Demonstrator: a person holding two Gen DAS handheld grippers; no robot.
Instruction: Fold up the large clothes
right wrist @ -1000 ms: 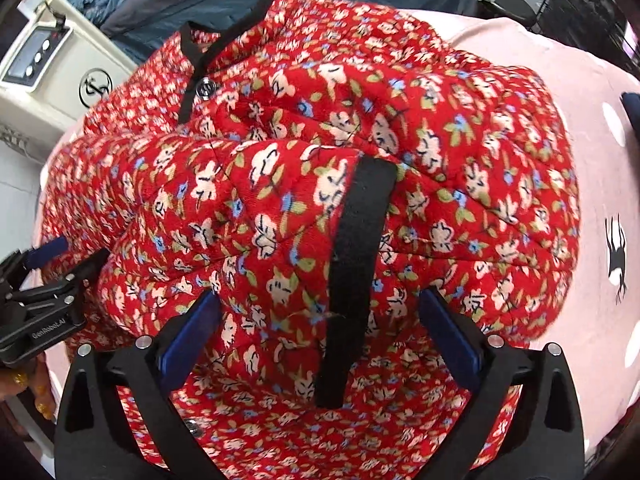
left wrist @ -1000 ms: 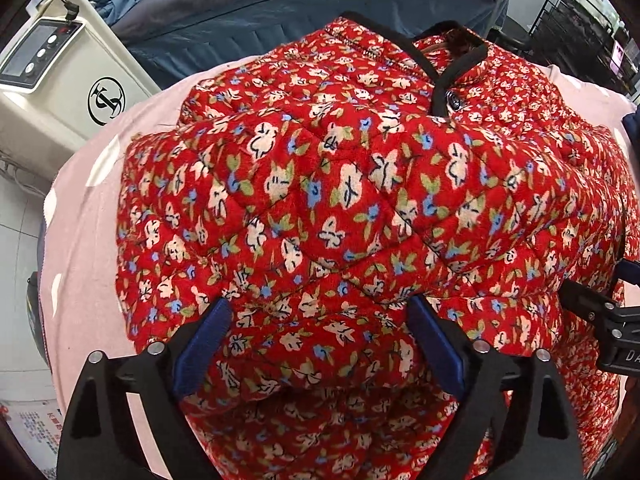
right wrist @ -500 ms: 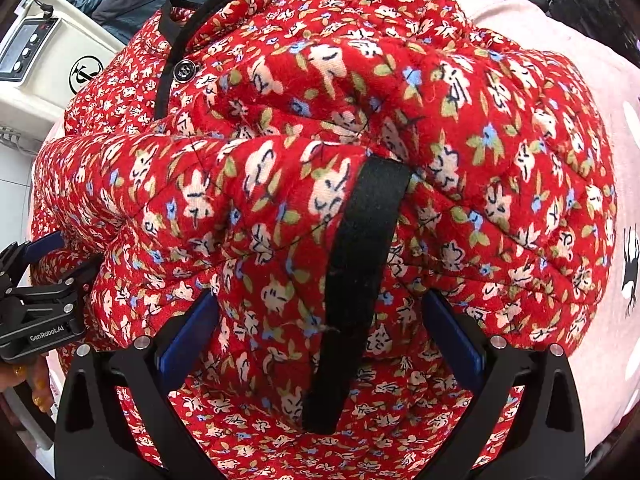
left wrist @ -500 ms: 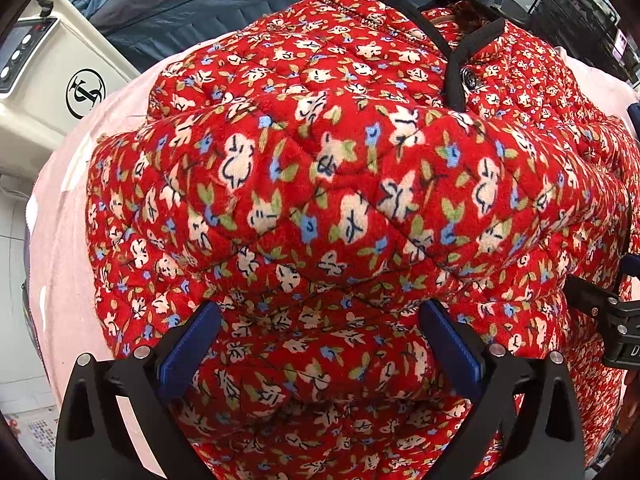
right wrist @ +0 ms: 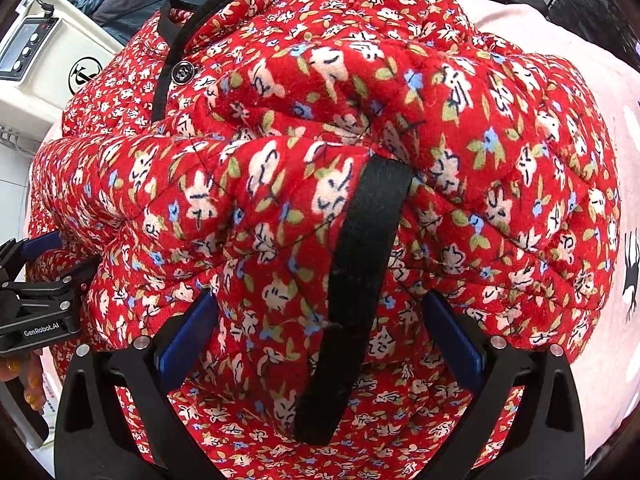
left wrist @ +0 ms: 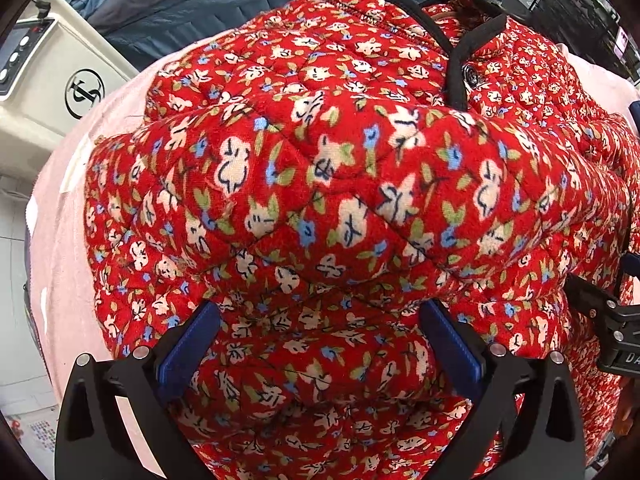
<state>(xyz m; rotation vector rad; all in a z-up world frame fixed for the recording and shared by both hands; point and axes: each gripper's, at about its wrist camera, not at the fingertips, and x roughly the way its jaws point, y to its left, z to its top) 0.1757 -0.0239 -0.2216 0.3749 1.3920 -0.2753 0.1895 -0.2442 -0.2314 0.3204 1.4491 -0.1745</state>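
Red quilted floral jacket (left wrist: 320, 184) (black-trimmed) lies bunched — left gripper (left wrist: 320, 344) and right gripper (right wrist: 320, 336) both spread wide, fabric between unpinched pads.

Most of the pink bedsheet (left wrist: 60, 216) is hidden under the red floral quilted jacket (left wrist: 340, 184). The jacket's lower hem is cut off by the bottom edge in both views. The white machine (left wrist: 48, 92) is cropped at the left edge, its panel markings too small to be read. The wire rack (left wrist: 580, 4) is only partly seen.
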